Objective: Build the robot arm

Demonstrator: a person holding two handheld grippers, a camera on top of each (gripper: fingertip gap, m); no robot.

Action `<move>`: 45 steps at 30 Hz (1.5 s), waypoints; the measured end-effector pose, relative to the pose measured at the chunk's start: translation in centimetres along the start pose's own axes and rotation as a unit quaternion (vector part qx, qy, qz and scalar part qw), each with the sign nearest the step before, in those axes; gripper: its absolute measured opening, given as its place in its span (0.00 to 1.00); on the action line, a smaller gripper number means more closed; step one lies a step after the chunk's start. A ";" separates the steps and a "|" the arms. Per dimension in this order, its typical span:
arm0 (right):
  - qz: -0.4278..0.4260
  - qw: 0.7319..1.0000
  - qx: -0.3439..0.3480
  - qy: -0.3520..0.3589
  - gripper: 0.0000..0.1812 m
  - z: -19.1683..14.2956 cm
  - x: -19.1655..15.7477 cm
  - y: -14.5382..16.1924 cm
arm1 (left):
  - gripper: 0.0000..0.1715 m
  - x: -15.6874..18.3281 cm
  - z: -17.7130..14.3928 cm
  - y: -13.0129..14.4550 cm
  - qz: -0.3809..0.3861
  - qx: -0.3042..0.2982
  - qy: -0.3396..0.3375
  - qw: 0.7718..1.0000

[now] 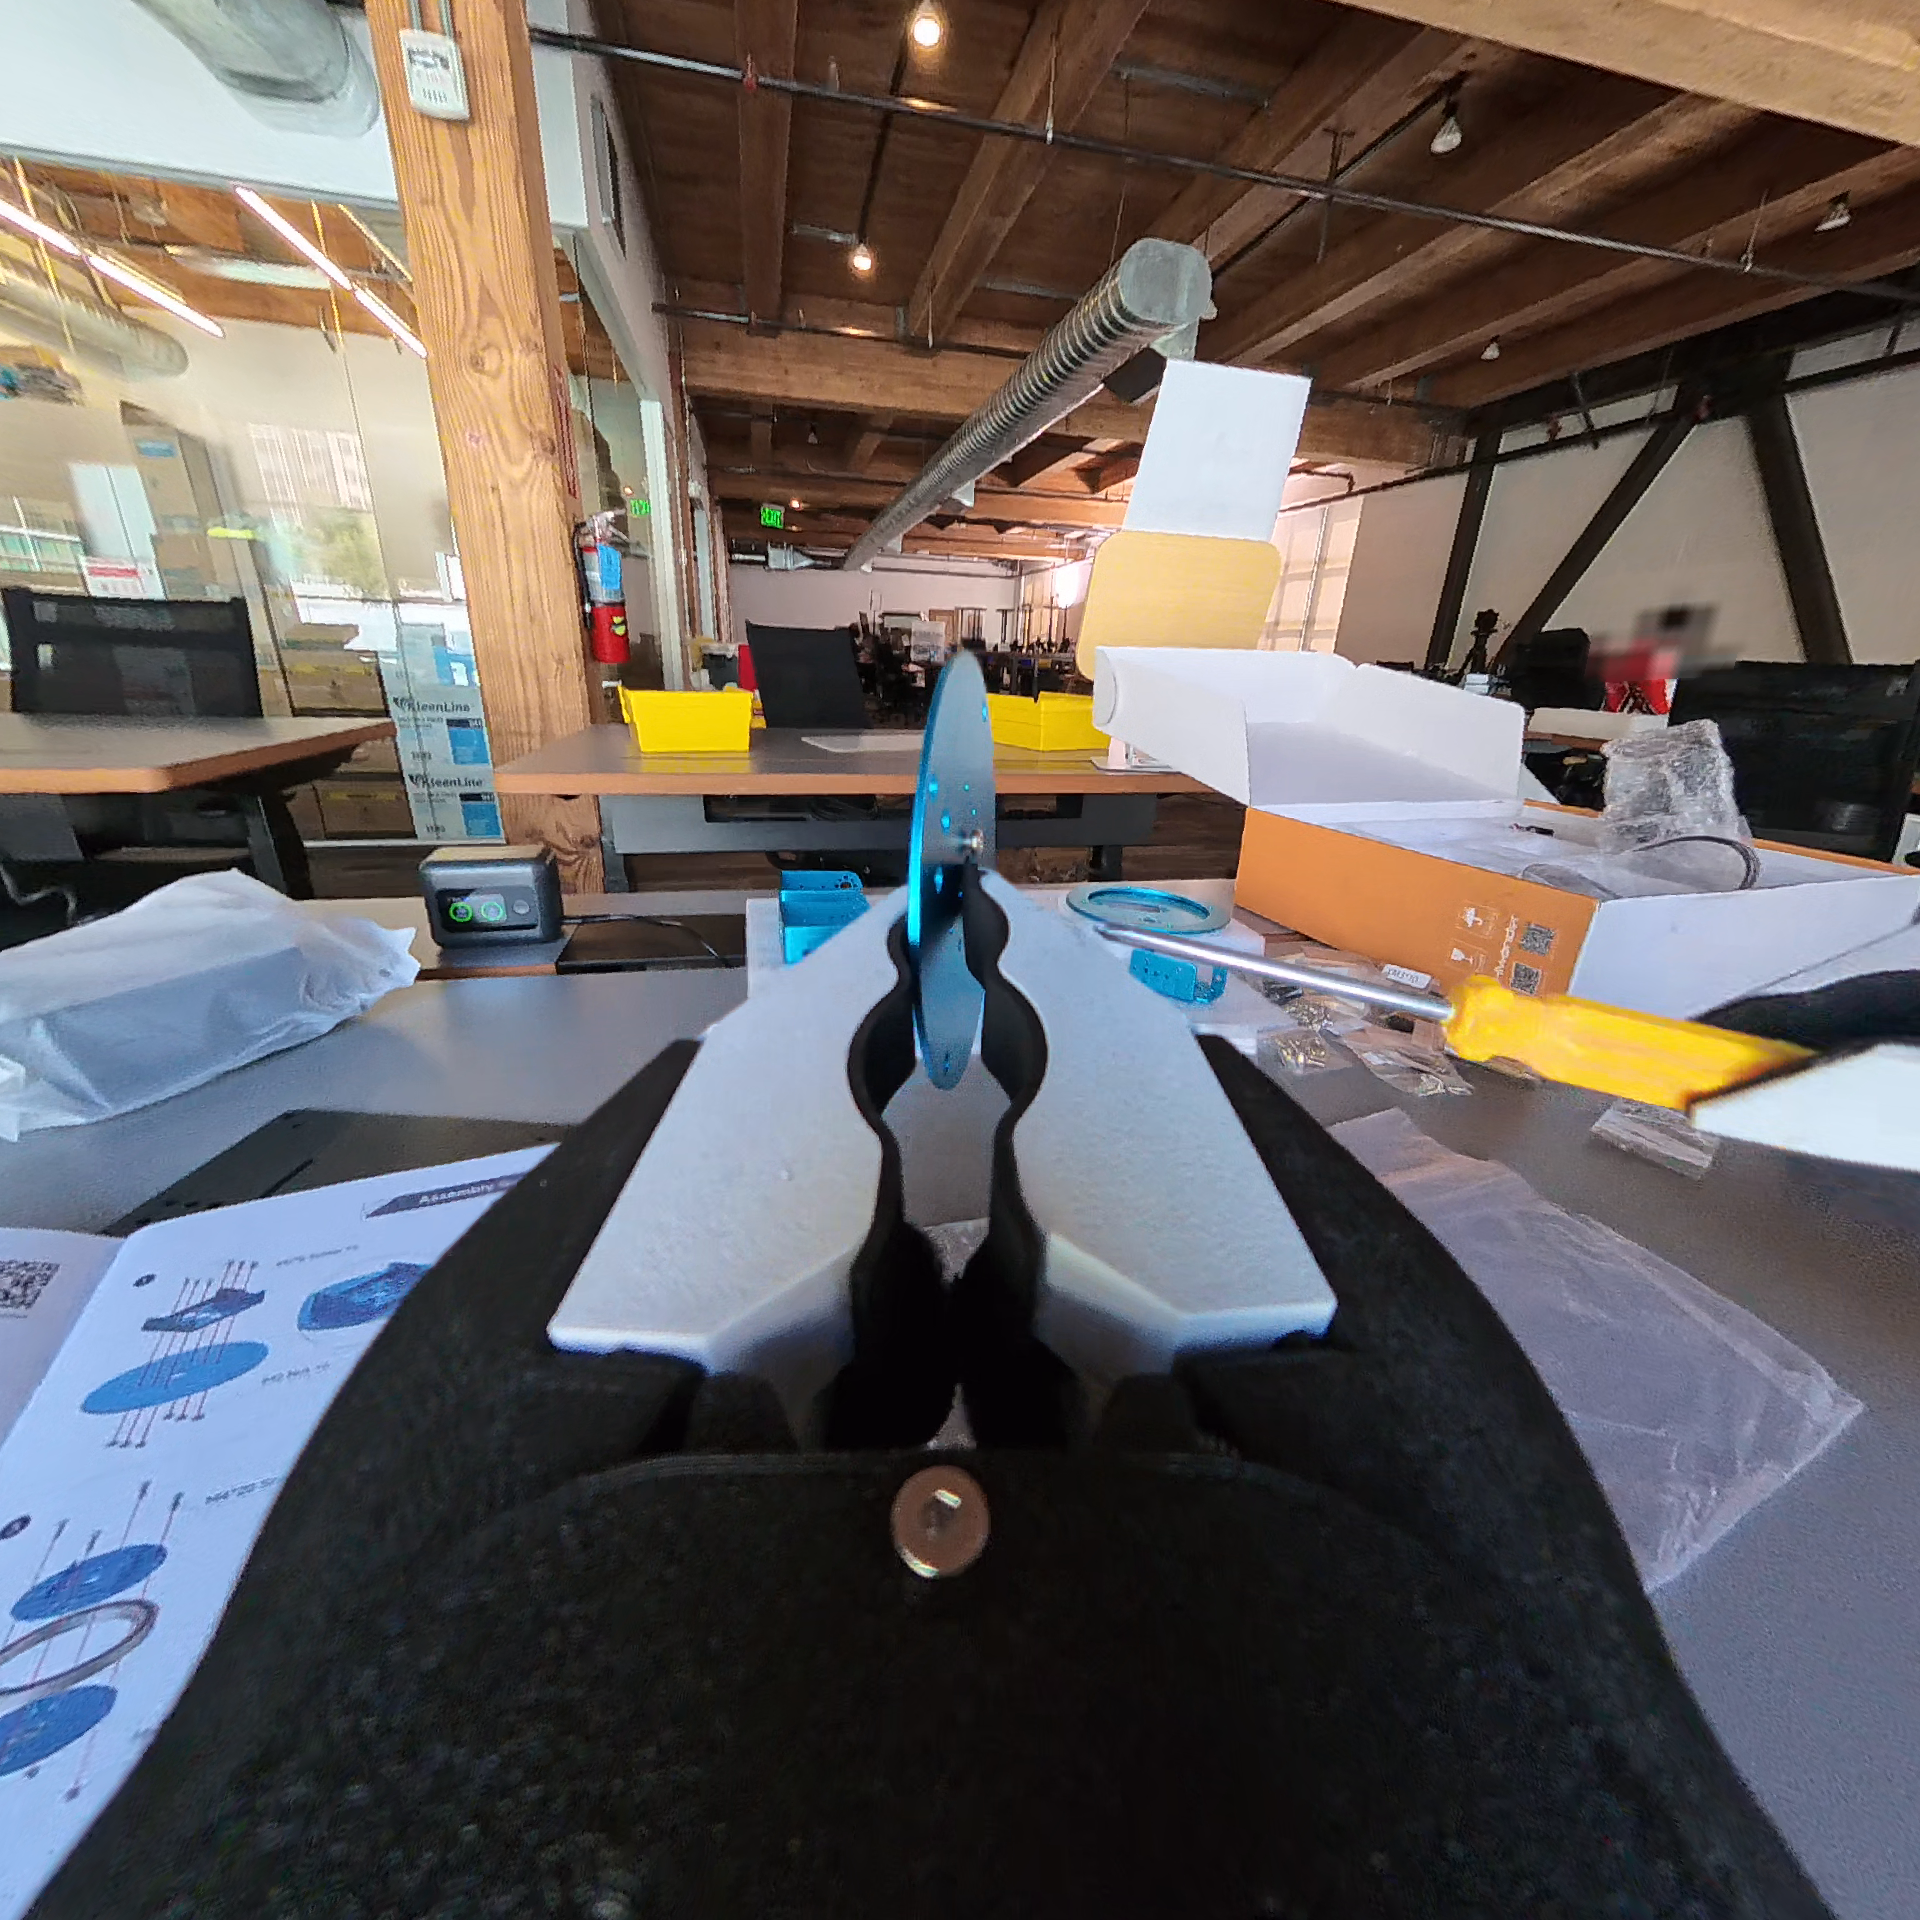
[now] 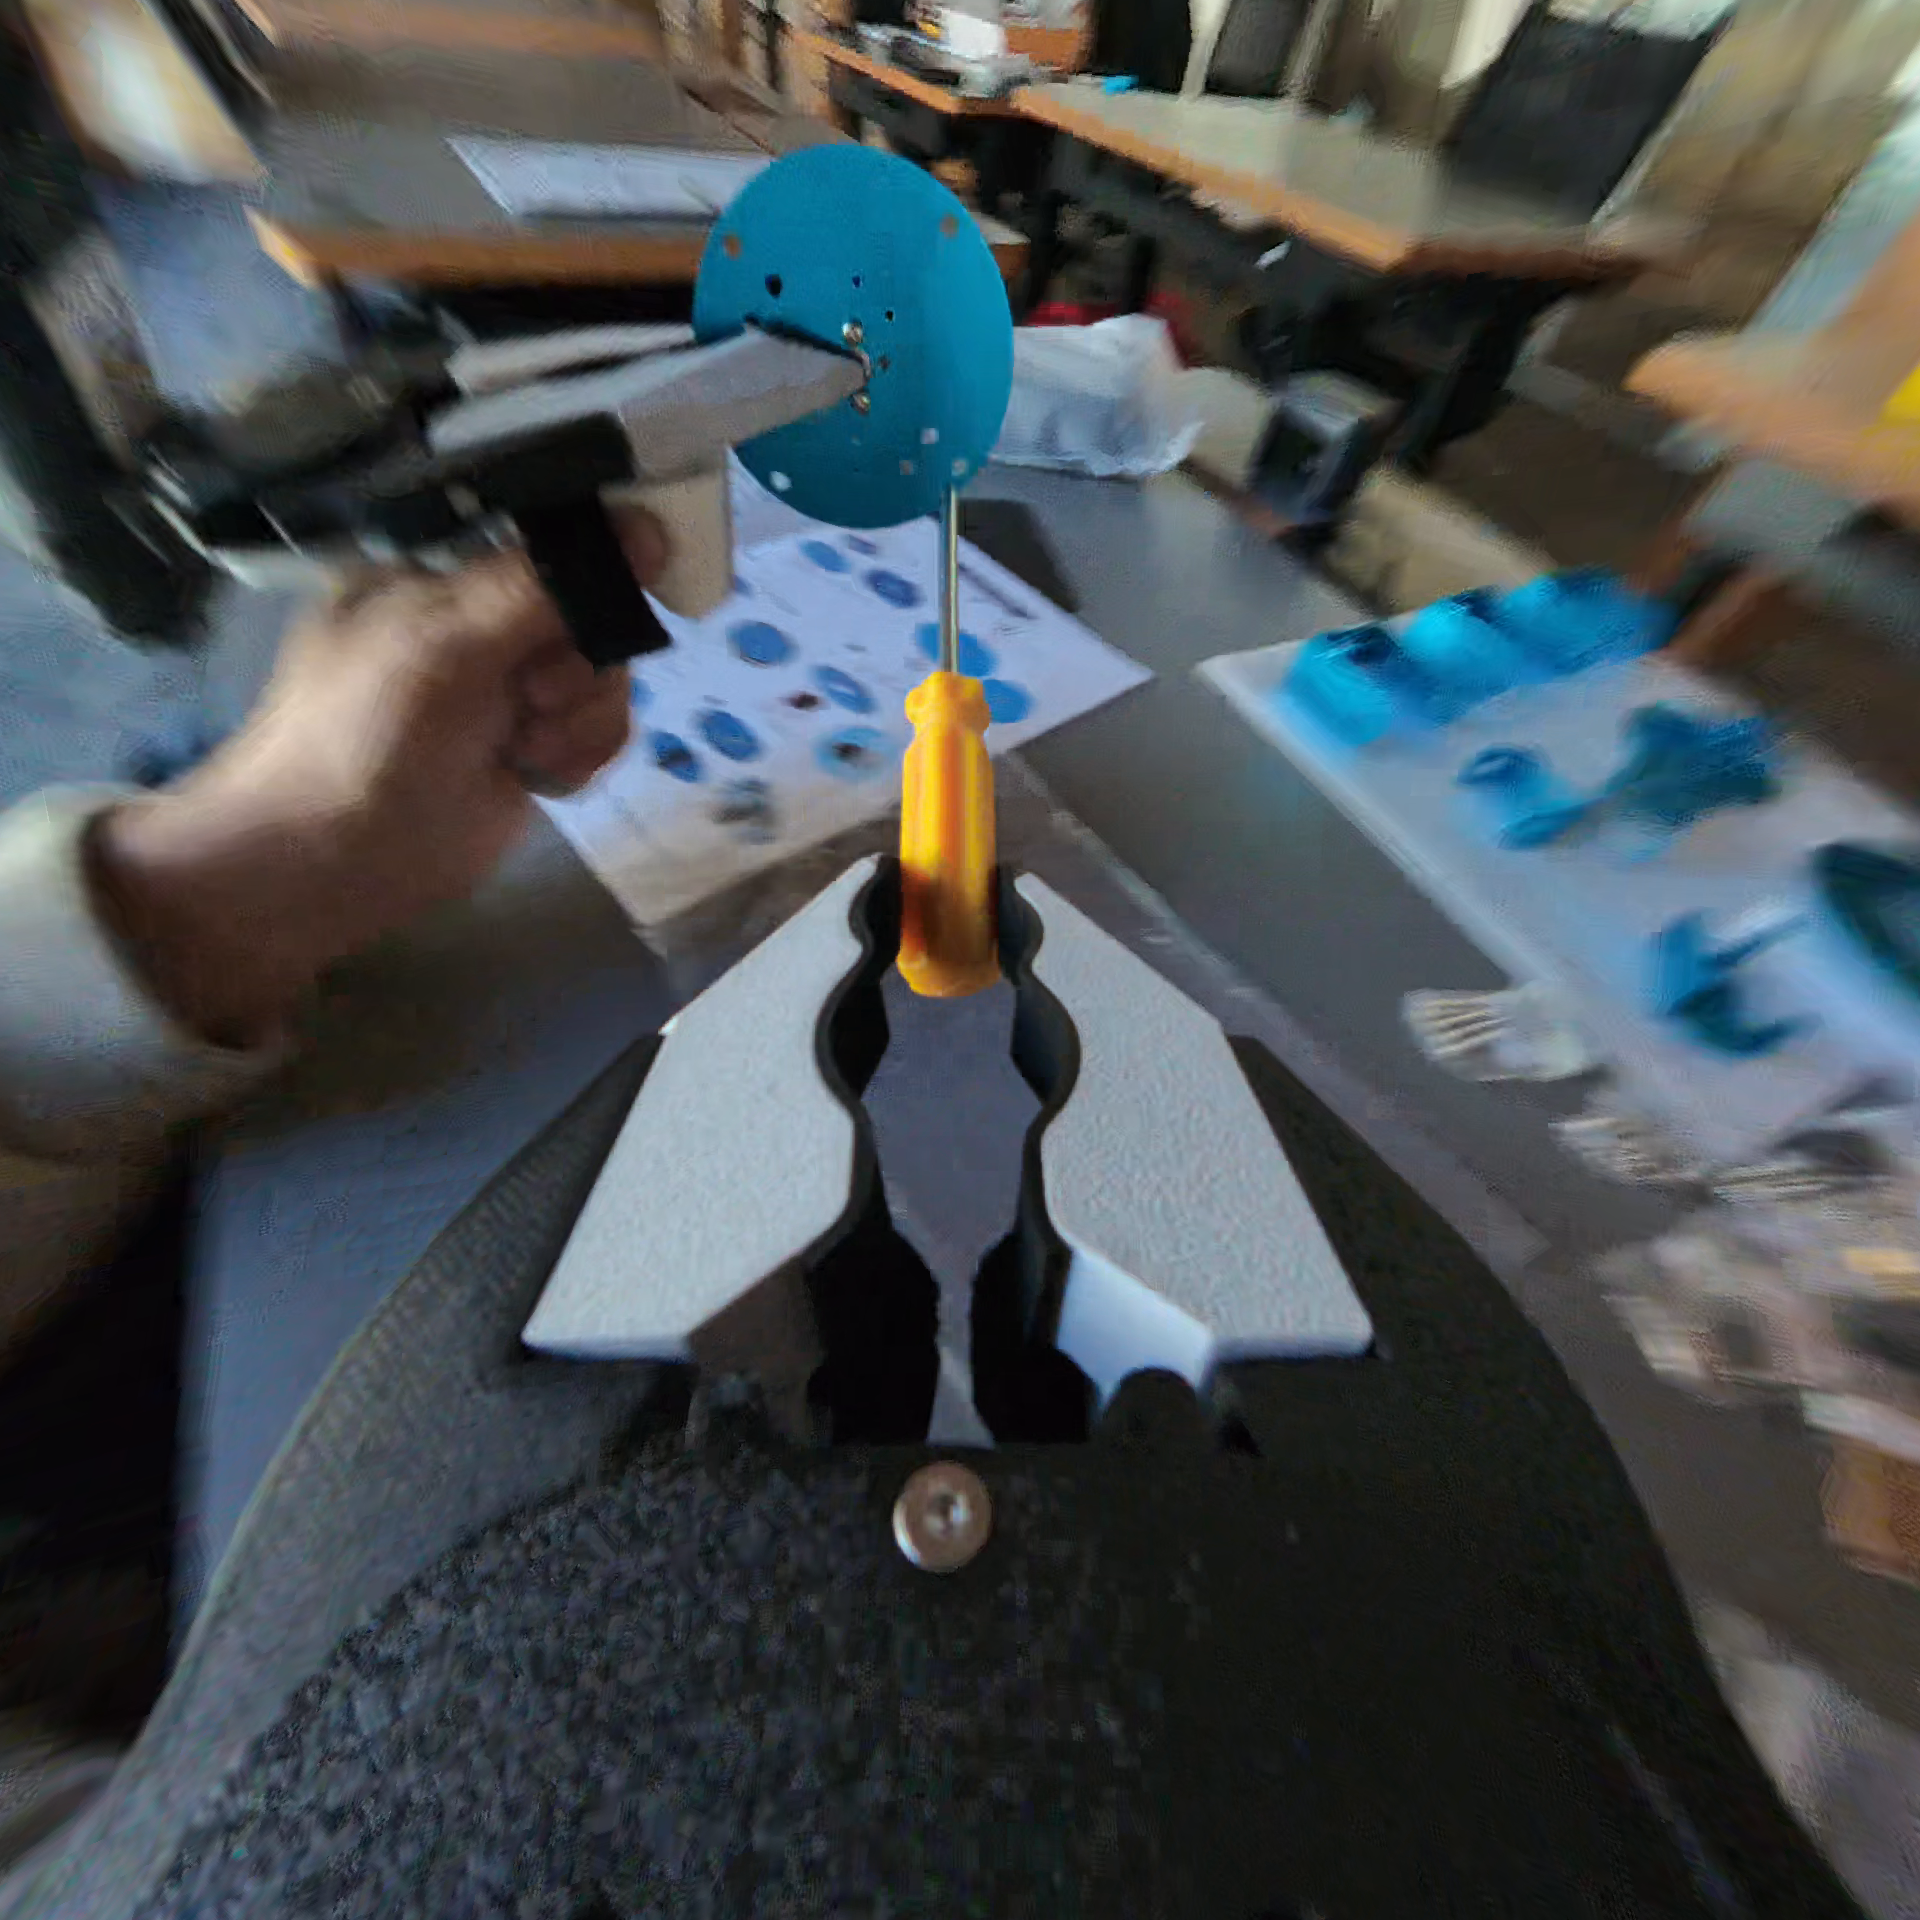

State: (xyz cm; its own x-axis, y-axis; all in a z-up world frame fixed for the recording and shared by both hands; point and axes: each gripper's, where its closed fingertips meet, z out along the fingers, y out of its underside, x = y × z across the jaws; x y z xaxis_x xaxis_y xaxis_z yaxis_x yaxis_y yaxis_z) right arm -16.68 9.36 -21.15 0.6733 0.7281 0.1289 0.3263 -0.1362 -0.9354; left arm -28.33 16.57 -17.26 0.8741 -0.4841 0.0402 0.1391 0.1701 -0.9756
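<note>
My left gripper point(image 1: 948, 914) is shut on a round blue metal plate point(image 1: 951, 790) with small holes, held upright and edge-on above the grey table point(image 1: 540, 1039). In the right wrist view the plate point(image 2: 883, 416) faces me, with the left gripper point(image 2: 831, 374) clamped on it from the left and small screws by the fingertips. My right gripper point(image 2: 945, 914) is shut on the yellow handle of a screwdriver point(image 2: 948, 821). Its metal shaft points at the plate's lower edge. In the left wrist view the screwdriver point(image 1: 1538, 1034) comes in from the right, its tip a little to the right of the plate.
An open instruction booklet point(image 1: 156, 1455) lies at the front left. A white tray point(image 2: 1403, 665) with blue metal parts, a blue ring point(image 1: 1153, 906), small screw bags point(image 1: 1351, 1039), an orange-and-white open box point(image 1: 1455, 894) and plastic bags point(image 1: 187, 997) crowd the table. A hand point(image 2: 343, 769) holds the left gripper.
</note>
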 end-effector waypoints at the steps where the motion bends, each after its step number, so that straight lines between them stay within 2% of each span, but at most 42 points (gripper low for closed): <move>1: -0.081 0.995 -0.006 0.051 0.10 0.0 0.1 0.0 | 0.03 0.1 0.1 0.2 0.001 -0.005 0.002 1.000; 4: -0.232 0.963 -0.011 0.134 0.10 0.2 -1.0 -0.3 | 0.03 0.5 0.3 0.8 0.021 -0.024 0.002 0.999; 8: -0.298 0.939 -0.013 0.170 0.10 0.5 -2.0 -0.7 | 0.03 1.3 0.6 1.3 0.056 -0.039 0.003 0.998; 45: -0.273 0.947 -0.018 0.168 0.10 0.6 -1.1 -0.5 | 0.03 1.6 0.8 1.7 0.060 -0.046 0.012 0.997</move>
State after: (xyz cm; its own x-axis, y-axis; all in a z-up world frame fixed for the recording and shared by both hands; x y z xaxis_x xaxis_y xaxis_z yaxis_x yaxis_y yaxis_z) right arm -18.01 9.04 -21.06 0.5690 0.4414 0.6938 0.7049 0.1726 -0.6880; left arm -26.31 16.72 -18.67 0.8702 -0.4857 -0.0825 -0.0106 0.1489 -0.9888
